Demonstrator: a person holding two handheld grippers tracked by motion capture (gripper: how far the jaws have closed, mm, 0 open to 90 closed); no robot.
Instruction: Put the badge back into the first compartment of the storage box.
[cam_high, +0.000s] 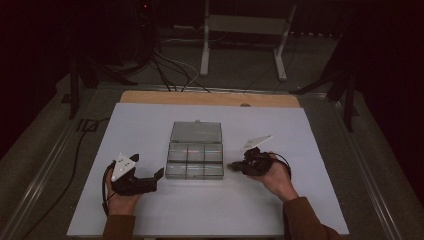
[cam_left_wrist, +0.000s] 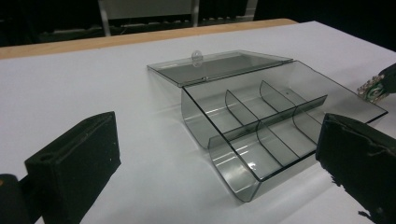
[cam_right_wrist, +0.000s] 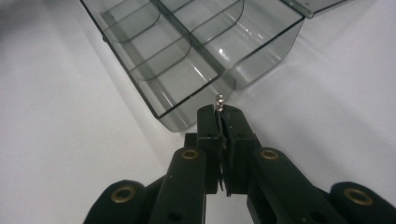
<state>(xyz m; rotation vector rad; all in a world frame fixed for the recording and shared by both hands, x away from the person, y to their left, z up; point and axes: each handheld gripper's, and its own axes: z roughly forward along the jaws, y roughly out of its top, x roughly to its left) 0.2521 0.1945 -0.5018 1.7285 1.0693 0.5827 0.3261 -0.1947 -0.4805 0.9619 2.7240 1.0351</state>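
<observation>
Beads (cam_right_wrist: 219, 100), a short string of tiny metal balls, sit pinched at the very tips of the right gripper (cam_right_wrist: 219, 112), clenched just beside the near corner of the open box (cam_high: 195, 162) at mid-table. Light, smooth and prone to slip, the string likely needs a tip pinch across its middle. The left gripper (cam_left_wrist: 215, 158) waits with jaws spread wide, nothing between them, near the box's other side. Its clear compartments look empty.
</observation>
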